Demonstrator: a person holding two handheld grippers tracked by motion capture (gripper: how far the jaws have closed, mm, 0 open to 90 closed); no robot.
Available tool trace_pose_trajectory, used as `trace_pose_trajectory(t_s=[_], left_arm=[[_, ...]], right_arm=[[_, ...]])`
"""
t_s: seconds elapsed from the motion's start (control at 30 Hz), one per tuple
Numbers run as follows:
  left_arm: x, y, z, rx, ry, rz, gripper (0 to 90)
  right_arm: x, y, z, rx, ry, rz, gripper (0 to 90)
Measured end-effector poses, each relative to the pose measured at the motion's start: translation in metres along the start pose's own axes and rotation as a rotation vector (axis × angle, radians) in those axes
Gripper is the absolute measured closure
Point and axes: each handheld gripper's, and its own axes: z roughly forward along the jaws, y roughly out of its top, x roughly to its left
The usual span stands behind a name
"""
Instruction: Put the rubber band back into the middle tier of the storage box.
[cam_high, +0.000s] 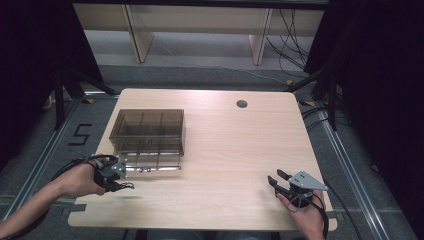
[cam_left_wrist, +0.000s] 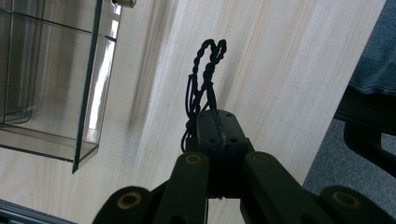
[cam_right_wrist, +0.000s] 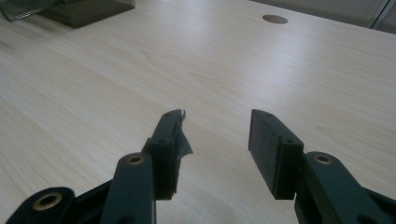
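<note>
A smoky clear plastic box with inner dividers stands on the left half of the wooden table; its lid or drawer lies open toward the front. My left gripper hovers just in front of the box's near left corner, shut on a thin black twisted cord that sticks out past the jaws. The box sits to the left in the left gripper view. My right gripper rests near the front right of the table, open, with nothing between its pads.
A round cable hole lies at the table's back right, also seen as the hole in the right gripper view. Wooden furniture legs and loose cables stand on the floor beyond the table. Dark curtains flank both sides.
</note>
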Motion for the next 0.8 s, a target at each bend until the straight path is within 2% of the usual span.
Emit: trace_pose_trajectory(t_s=[0.03, 0.07, 0.1, 0.13, 0.2, 0.4, 0.8], left_arm=[[0.001, 0.000, 0.000, 0.000, -0.001, 0.002, 89.5], [0.002, -0.001, 0.000, 0.002, -0.001, -0.002, 89.5], [0.001, -0.001, 0.000, -0.002, -0.002, -0.022, 89.4], [0.002, -0.002, 0.000, -0.001, 0.002, -0.023, 89.5], [0.004, -0.002, 0.000, -0.003, 0.000, -0.022, 89.4], [0.009, -0.004, -0.003, 0.001, 0.005, -0.003, 89.5], [0.019, -0.008, -0.019, 0.001, 0.029, -0.013, 89.5]], right_arm=[[0.002, 0.000, -0.001, 0.005, -0.008, 0.025, 55.6], [0.001, 0.000, 0.000, 0.003, -0.005, 0.003, 55.6], [0.001, 0.000, 0.000, 0.005, -0.007, 0.004, 55.6], [0.001, -0.001, 0.000, 0.008, -0.013, 0.003, 55.5], [0.002, -0.001, 0.001, 0.008, 0.004, 0.015, 55.6], [0.001, 0.000, 0.001, 0.007, -0.007, 0.000, 55.5], [0.001, 0.000, 0.000, 0.011, -0.005, 0.006, 55.6]])
